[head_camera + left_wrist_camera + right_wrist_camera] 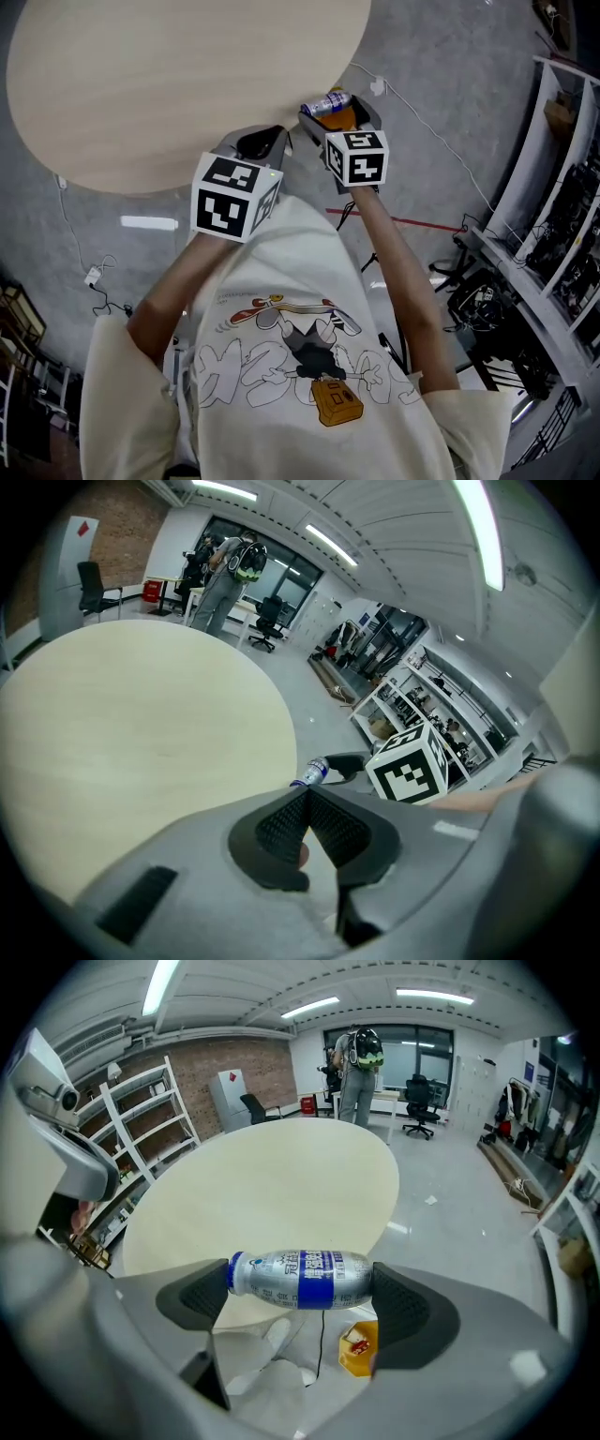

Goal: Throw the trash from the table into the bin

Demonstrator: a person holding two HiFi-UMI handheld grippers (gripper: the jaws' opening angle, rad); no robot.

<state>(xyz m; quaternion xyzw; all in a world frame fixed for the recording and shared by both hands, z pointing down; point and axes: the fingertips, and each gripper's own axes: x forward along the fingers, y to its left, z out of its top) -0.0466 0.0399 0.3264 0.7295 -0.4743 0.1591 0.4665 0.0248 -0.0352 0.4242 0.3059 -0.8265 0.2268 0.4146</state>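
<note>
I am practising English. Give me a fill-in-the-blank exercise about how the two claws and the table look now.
The right claw grips a silver and blue ____.
The left claw is ____ and holds nothing.
The table has a ____ top.
Missing words: bottle; shut; round.

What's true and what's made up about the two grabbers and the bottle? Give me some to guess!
1. The right gripper holds a bottle sideways between its jaws. True.
2. The left gripper has its jaws wide open. False: its jaws are together with nothing between them.
3. The bottle is red and green. False: it is silver with a blue band.
4. The table is round and pale wood-coloured. True.
5. The bottle stands on the table. False: it is held up in the gripper, past the table's edge.
</note>
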